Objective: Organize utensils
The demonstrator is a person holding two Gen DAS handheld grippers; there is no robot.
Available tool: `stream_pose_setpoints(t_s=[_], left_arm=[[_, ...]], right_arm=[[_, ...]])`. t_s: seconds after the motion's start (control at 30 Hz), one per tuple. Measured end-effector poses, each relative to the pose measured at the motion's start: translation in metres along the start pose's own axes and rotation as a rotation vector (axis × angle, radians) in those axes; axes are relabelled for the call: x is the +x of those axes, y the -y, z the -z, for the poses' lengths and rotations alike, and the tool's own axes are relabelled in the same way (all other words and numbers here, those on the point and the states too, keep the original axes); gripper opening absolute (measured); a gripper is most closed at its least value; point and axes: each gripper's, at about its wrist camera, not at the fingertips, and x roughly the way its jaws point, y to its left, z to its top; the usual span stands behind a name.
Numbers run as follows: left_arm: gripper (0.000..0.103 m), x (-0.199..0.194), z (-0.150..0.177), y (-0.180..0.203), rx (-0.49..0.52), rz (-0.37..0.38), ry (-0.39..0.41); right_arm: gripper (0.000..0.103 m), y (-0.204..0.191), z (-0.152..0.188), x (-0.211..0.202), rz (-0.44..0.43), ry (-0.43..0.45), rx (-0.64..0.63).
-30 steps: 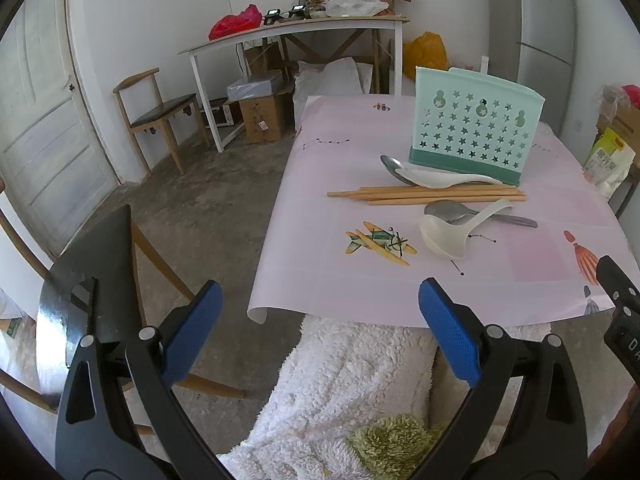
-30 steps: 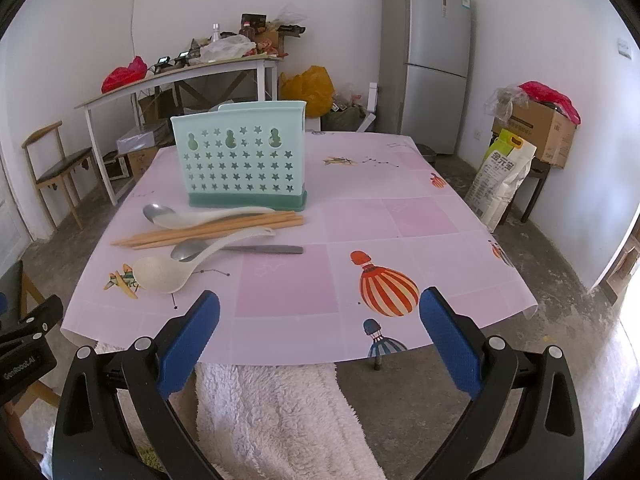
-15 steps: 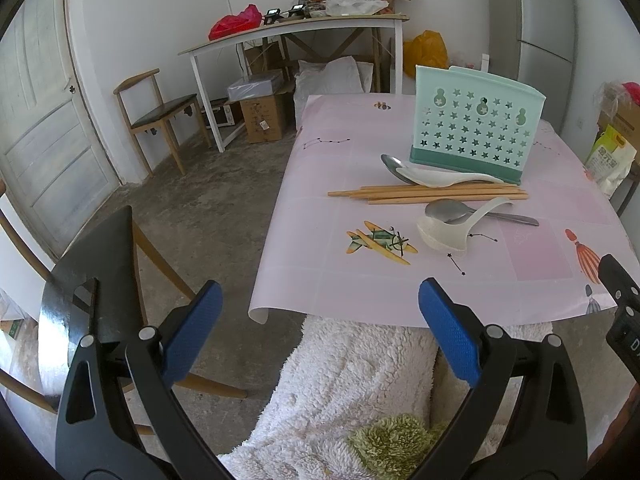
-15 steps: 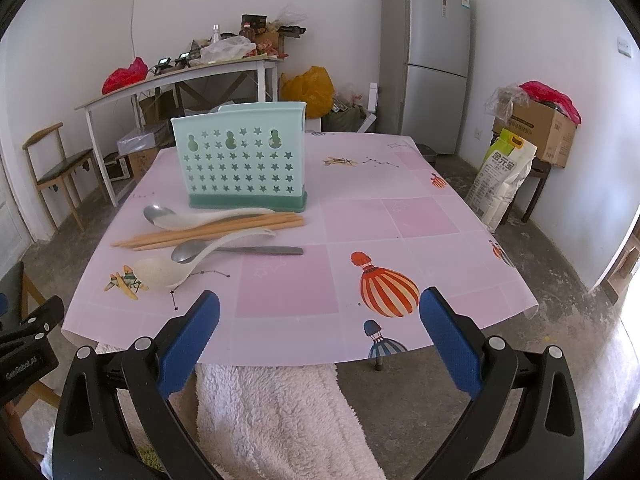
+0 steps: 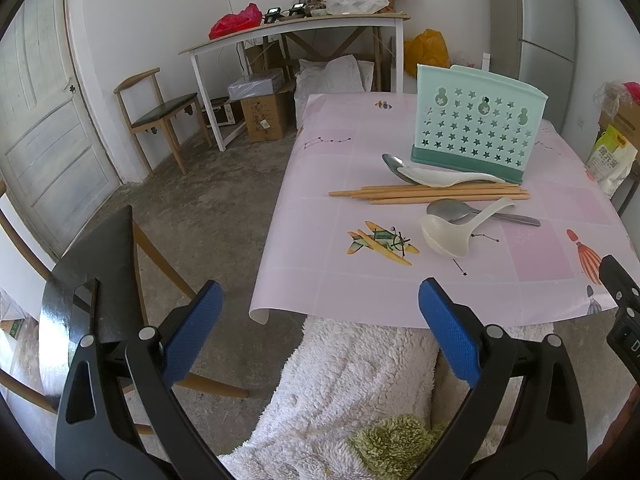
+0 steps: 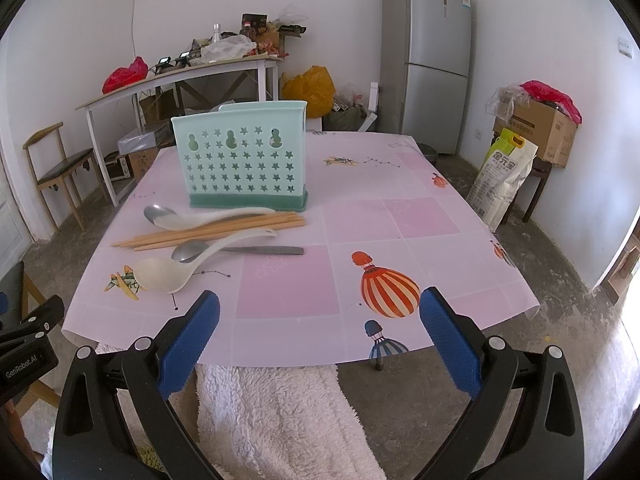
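Room clutter behind the worktop

Fridge upper right; side table and chair at left; box far right.

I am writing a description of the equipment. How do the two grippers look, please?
Both the left gripper and right gripper have black plastic frames with triangular cutouts, silver pivot bolts and blue textured pads. White "GenRobot.AI" lettering marks the left one's body.
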Motion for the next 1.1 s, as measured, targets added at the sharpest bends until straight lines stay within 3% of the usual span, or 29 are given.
stream_pose_setpoints(t_s=[1.1], left_arm=[[0.095,0.009,-0.018,0.000,0.028,-0.029,0.018]], right_arm=[[0.097,-0.002,-0.002,0.005,0.005,0.005,-0.012]])
